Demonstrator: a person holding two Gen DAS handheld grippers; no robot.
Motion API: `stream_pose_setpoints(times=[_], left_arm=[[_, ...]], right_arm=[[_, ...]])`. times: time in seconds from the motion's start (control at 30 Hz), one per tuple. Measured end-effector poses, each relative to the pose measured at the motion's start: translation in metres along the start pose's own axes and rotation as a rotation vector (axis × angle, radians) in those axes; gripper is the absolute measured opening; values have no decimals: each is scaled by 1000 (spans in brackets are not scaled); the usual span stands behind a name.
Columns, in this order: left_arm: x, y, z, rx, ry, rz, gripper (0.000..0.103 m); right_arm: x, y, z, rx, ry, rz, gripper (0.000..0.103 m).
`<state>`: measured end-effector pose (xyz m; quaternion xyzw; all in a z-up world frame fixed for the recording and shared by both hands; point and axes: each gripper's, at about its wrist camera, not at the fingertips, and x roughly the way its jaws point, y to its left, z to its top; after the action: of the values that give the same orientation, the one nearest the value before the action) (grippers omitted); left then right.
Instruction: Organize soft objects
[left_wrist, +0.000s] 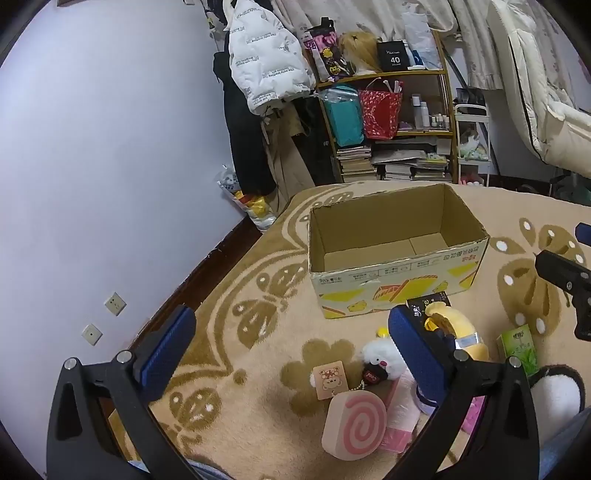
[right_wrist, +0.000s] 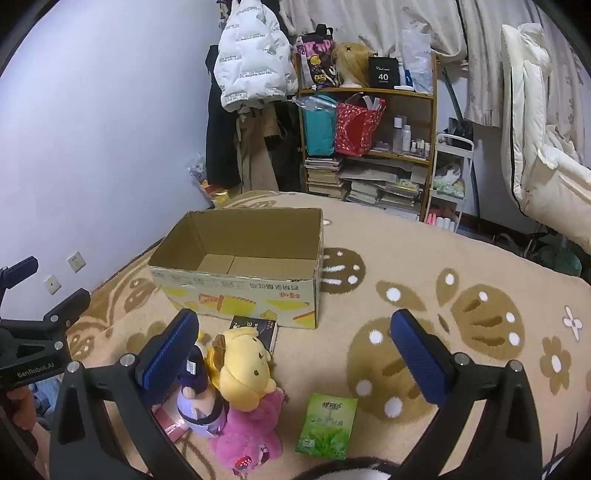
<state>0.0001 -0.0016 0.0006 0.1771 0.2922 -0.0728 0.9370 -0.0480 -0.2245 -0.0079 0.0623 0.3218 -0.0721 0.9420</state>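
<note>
An open, empty cardboard box (left_wrist: 395, 254) (right_wrist: 240, 266) stands on the patterned rug. In front of it lies a heap of soft toys: a pink swirl roll cushion (left_wrist: 354, 426), a white fluffy plush (left_wrist: 380, 358), a yellow plush (right_wrist: 243, 365) (left_wrist: 458, 328), a pink plush (right_wrist: 251, 432) and a purple doll (right_wrist: 199, 402). My left gripper (left_wrist: 291, 350) (right_wrist: 61, 278) hangs open above the heap's left side, with nothing between its pads. My right gripper (right_wrist: 295, 354) (left_wrist: 559, 243) is open too, over the rug just right of the yellow plush.
A green tissue pack (right_wrist: 327, 421) (left_wrist: 517, 347) and a small black box (right_wrist: 255, 330) lie beside the toys. A black-and-white plush (left_wrist: 554, 391) sits at the near right. A shelf (right_wrist: 369, 147) and hanging coats stand behind the rug; a wall (left_wrist: 92, 147) is to the left.
</note>
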Motion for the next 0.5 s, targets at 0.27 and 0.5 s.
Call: stream_pose_setpoints(times=[0.27, 0.5], left_arm=[[0, -2, -1, 4, -3, 1, 103], [1, -2, -2, 5, -1, 2, 103]], right_arm=[[-1, 1, -1, 2, 2, -5, 103], [1, 2, -2, -4, 3, -6, 103]])
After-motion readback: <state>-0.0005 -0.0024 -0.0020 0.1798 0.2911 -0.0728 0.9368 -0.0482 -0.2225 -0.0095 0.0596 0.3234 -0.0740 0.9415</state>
